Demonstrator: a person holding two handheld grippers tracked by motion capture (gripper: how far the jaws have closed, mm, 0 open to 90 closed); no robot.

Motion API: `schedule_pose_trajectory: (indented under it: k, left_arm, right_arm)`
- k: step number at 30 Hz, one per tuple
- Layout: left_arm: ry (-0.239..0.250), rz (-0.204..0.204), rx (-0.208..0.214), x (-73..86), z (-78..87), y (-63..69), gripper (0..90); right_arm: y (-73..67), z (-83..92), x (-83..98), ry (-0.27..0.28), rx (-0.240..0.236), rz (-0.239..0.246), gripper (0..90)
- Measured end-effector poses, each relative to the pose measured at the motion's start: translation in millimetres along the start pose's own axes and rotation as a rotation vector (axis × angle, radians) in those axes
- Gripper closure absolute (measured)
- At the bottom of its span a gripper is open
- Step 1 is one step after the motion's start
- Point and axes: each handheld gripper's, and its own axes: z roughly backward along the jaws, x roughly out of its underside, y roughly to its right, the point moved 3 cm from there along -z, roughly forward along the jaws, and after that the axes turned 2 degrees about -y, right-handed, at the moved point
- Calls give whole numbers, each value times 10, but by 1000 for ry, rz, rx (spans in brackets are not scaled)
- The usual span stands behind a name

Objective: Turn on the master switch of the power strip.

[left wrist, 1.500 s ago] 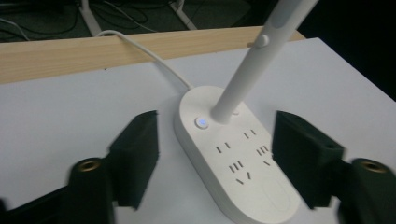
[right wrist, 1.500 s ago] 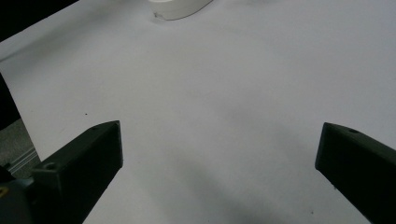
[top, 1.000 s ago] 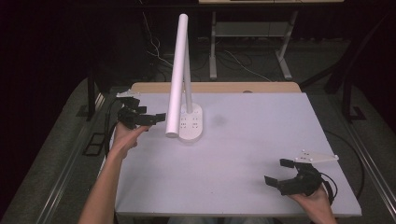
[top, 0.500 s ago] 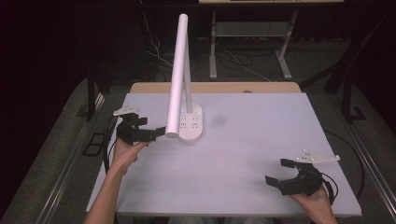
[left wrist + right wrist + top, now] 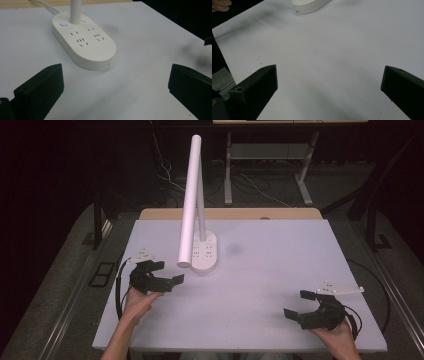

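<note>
A white desk lamp (image 5: 192,195) stands on an oval white base with sockets (image 5: 204,252) at the back middle of the table (image 5: 280,265). In the left gripper view the base (image 5: 85,42) lies just ahead, with a small lit button (image 5: 62,24) by the stem. My left gripper (image 5: 167,273) is open near the table's left edge, a short way in front and left of the base. Close to the front right corner, my right gripper (image 5: 299,304) stands open over bare table. Nothing is between either pair of jaws.
The lamp's long white head (image 5: 189,205) slants down over the base, its low end near my left gripper. A wooden strip (image 5: 230,213) borders the table's far edge. Cables (image 5: 120,285) trail from my left gripper. Dark floor and metal frames surround the table.
My left gripper has drawn back from beside the lamp base toward the front left of the table. The right gripper has stayed where it was.
</note>
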Motion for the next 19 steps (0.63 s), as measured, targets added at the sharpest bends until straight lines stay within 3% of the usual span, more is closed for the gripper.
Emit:
schedule_pose_trajectory:
  k: [9, 19]
  left_arm:
    - [-22, -16, 52, 252, -31, 154, 0]
    - [-49, -27, 71, 441, -6, 270, 0]
  right_arm:
    - [5, 20, 2, 21, -5, -20, 2]
    - [-10, 29, 5, 23, -17, -29, 2]
